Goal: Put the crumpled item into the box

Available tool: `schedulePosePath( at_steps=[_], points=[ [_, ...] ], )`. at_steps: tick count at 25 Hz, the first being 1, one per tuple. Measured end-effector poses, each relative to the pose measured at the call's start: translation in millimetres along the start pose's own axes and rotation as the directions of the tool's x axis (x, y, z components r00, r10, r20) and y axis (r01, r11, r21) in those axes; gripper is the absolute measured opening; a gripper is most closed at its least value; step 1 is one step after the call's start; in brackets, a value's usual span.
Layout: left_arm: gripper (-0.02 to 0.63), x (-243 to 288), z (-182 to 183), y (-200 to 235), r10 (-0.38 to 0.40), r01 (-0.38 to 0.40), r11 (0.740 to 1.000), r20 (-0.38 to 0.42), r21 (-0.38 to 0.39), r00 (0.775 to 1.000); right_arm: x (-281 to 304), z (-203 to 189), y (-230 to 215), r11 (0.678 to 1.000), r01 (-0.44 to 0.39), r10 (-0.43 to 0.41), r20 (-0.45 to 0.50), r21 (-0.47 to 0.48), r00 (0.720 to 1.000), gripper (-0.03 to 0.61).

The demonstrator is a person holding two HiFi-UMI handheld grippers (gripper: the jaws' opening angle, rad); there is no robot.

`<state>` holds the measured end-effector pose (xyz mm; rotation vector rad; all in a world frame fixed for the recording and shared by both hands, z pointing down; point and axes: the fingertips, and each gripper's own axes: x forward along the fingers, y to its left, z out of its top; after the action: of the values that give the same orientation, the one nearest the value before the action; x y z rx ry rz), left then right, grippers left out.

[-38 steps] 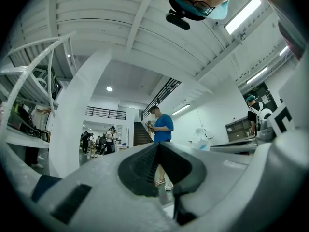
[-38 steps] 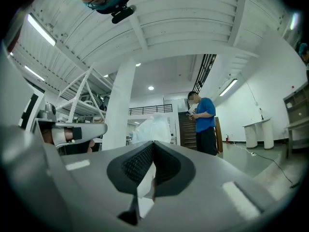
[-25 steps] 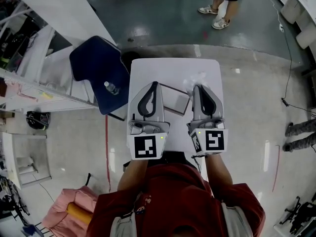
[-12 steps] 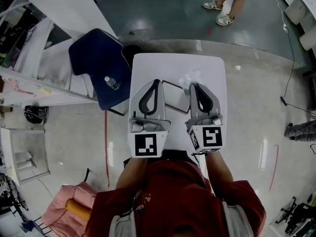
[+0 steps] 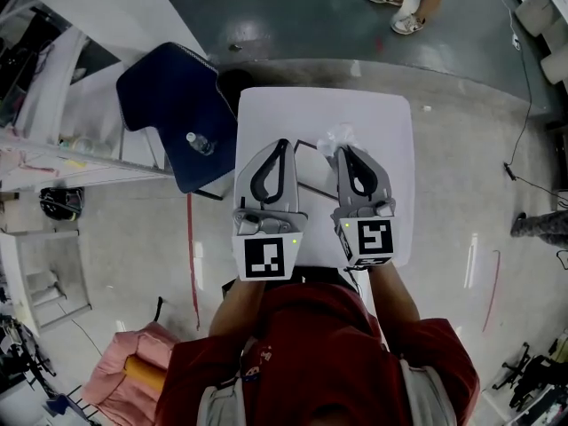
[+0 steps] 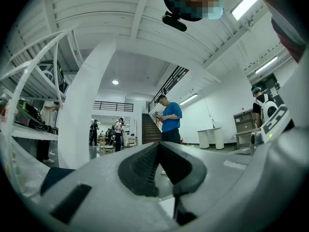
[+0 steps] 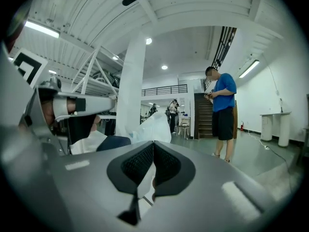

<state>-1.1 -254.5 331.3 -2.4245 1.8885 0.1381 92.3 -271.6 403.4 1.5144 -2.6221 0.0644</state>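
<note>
A crumpled whitish plastic item (image 5: 337, 137) lies on the white table (image 5: 390, 149), toward its far middle. In the right gripper view the crumpled item (image 7: 155, 124) rises just beyond the jaw tips. A shallow dark-rimmed box (image 5: 315, 169) sits on the table between my two grippers and is partly hidden by them. My left gripper (image 5: 284, 143) hovers over the box's left side, shut with nothing in it. My right gripper (image 5: 343, 148) is shut too, its tip just short of the crumpled item. Both tips meet in the left gripper (image 6: 158, 145) and right gripper (image 7: 153, 143) views.
A dark blue chair (image 5: 169, 105) with a water bottle (image 5: 198, 143) on its seat stands against the table's left edge. A person's feet (image 5: 408, 11) stand on the floor beyond the table. White shelving (image 5: 53, 149) runs along the left. Cables (image 5: 524, 105) trail at the right.
My right gripper has shifted left, closer to the left one, so more of the box is covered. Both stay shut. The head camera has drifted a little.
</note>
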Motion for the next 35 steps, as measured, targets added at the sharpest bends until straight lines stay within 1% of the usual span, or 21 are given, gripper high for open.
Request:
schedulePosePath(
  at_steps=[5,10,13,19,22,28,33,35],
  points=[
    [0.002,5.6,-13.1,12.3,0.011,-0.011,1.000,-0.013,-0.016,1.000,18.9,-34.8,6.3,1.000,-0.020,0.019,-0.090,-0.010,0.996,0.002],
    [0.002,8.6,-25.7,26.4,0.024,-0.025,0.999,-0.029,-0.034,0.999,36.1,-68.4,16.0,0.999,-0.048,0.045,-0.182,-0.012,0.982,0.003],
    [0.002,10.4,-30.9,35.2,0.035,-0.037,0.998,-0.035,-0.047,0.999,46.2,-89.9,20.0,0.997,-0.068,0.062,-0.244,-0.019,0.968,0.003],
    [0.000,13.2,-40.1,51.3,0.045,-0.047,0.998,-0.038,-0.049,0.998,62.4,-132.0,26.3,0.995,-0.098,0.081,-0.350,-0.032,0.933,0.003],
    [0.000,13.1,-42.1,57.4,0.049,-0.050,0.997,-0.030,-0.052,0.998,65.0,-158.3,30.4,0.993,-0.117,0.094,-0.411,-0.033,0.907,0.003],
    [0.000,13.8,-46.0,71.5,0.060,-0.061,0.996,-0.026,-0.065,0.998,69.3,-206.8,35.4,0.991,-0.134,0.111,-0.531,-0.006,0.840,0.003],
    [0.000,16.6,-55.2,79.0,0.066,-0.069,0.995,-0.045,-0.074,0.997,70.7,-246.0,33.8,0.988,-0.152,0.120,-0.626,0.003,0.771,0.002],
    [0.000,16.8,-55.7,83.4,0.072,-0.076,0.993,-0.044,-0.093,0.996,70.8,-256.4,33.8,0.987,-0.158,0.124,-0.655,0.006,0.745,0.003]
  ],
)
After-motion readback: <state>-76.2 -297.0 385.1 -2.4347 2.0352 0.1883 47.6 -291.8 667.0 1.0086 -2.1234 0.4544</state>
